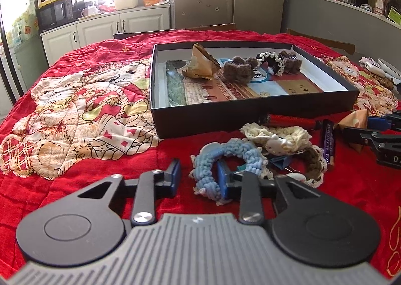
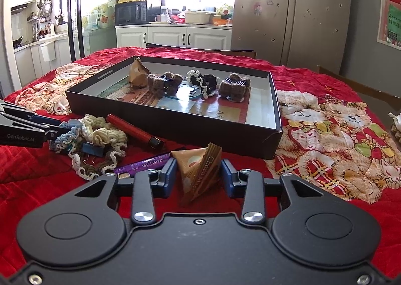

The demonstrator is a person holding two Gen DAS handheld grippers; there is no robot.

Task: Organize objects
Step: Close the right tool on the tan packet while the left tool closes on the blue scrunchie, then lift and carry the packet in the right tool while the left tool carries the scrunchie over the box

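Two things sit right at my fingers. The blue scrunchie [image 1: 226, 159] is soft, light and squashy, so I think it will bend and not break. I would pinch its thick woolly ring, not the thin lace edge. It lies on the red blanket [image 1: 105, 149] on the desk, in a pile with a cream scrunchie [image 1: 275, 134]. My left hand-held gripper [image 1: 199, 177] is open wide. One finger pokes inside the blue ring and the other stands outside it, so one side of the ring is between them. It holds nothing yet.

The paper snack packet [image 2: 200, 172] is a light pyramid that crinkles. I think a hard squeeze would crush it, so I would press gently on its flat sides. It stands between the fingers of my right hand-held gripper [image 2: 199, 174], which is open. The fingers are just beside it, maybe touching.

The black box [image 2: 175, 124] waits just behind both.
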